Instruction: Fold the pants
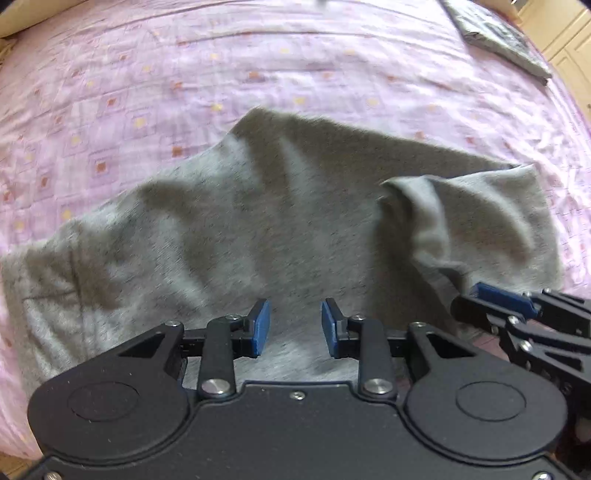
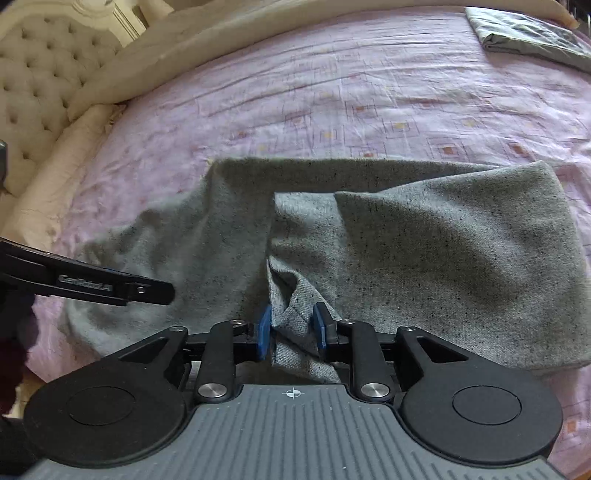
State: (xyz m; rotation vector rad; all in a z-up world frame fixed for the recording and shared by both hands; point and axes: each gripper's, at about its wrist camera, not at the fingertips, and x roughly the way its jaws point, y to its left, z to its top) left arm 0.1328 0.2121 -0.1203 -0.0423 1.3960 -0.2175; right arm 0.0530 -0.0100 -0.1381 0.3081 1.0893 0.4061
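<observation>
Grey speckled pants (image 1: 258,221) lie partly folded on the pink bedsheet (image 1: 184,74), also in the right wrist view (image 2: 443,258). My left gripper (image 1: 295,328) hovers open just above the cloth, nothing between its blue pads. My right gripper (image 2: 291,328) has its jaws partly closed around a bunched fold of the pants at the near edge; it shows from the side in the left wrist view (image 1: 495,299). The left gripper's finger (image 2: 110,286) shows at the left of the right wrist view.
A folded grey garment (image 2: 532,33) lies at the far right of the bed (image 2: 369,92), also in the left wrist view (image 1: 498,37). A cream tufted headboard (image 2: 40,74) and cream pillows (image 2: 184,48) stand at the left.
</observation>
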